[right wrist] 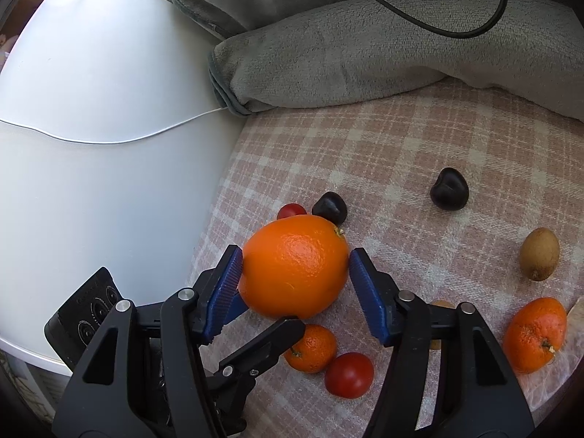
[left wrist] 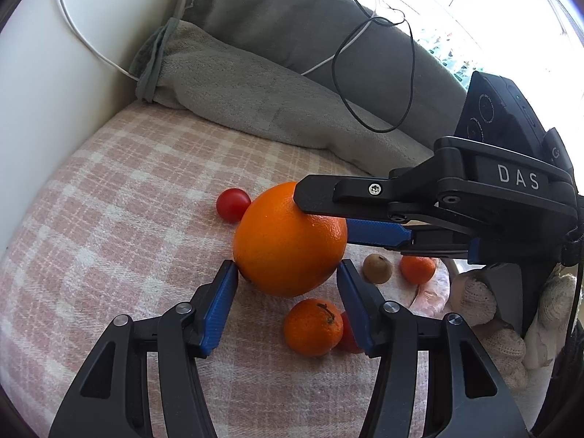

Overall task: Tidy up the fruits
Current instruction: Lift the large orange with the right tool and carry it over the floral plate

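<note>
A large orange (left wrist: 288, 239) (right wrist: 295, 266) is held above the pink plaid blanket (left wrist: 127, 189) (right wrist: 383, 146). My right gripper (right wrist: 295, 268) is shut on the orange; its arm reaches in from the right in the left wrist view. My left gripper (left wrist: 286, 273) is open, its blue pads close beside the orange's lower part; one pad seems to touch. Small mandarins (left wrist: 313, 326) (right wrist: 311, 348) (right wrist: 534, 334), red tomatoes (left wrist: 232, 204) (right wrist: 349, 374), a kiwi (left wrist: 377, 268) (right wrist: 539, 253) and dark plums (right wrist: 449, 188) (right wrist: 329, 207) lie on the blanket.
Grey cushions (left wrist: 255, 84) (right wrist: 365, 51) line the back, with black and white cables (left wrist: 365, 54) over them. A white round table (right wrist: 91, 146) stands at the left. A pink plate rim (right wrist: 573, 314) shows at the right edge.
</note>
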A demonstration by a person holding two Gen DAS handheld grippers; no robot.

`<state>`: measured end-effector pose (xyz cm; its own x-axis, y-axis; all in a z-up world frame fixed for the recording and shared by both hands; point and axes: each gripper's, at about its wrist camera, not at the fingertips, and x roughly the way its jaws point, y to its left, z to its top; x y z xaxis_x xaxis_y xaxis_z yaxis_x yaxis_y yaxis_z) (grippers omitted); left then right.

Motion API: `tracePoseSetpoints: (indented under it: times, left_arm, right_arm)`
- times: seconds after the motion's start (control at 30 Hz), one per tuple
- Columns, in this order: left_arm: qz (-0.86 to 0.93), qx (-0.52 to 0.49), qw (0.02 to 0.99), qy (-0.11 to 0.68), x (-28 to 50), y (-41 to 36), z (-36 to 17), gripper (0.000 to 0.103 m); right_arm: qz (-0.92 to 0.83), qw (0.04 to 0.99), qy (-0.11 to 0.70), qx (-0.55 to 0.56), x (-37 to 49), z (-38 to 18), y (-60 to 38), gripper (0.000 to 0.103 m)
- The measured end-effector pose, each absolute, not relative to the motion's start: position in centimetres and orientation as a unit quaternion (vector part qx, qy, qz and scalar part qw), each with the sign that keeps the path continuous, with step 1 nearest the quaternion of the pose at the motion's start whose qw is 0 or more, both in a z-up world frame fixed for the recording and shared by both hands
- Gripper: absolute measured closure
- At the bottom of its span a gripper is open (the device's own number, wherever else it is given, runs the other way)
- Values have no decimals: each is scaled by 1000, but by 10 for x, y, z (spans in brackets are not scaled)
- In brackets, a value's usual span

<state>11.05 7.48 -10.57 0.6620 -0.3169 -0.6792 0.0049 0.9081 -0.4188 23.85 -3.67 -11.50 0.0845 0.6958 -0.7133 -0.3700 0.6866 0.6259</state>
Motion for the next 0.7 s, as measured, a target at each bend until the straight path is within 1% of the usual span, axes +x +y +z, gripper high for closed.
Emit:
tracePoseSetpoints:
  times: [0.3,0.7]
  left_arm:
    - [-105,-180,897,390,107,55,-93,48]
    - [-140,-155,903,375,104,9,-74,48]
  right_arm:
    - [365,733,553,152,228,-98,-64,39]
    - [347,759,525,166,206,-74,-121,39]
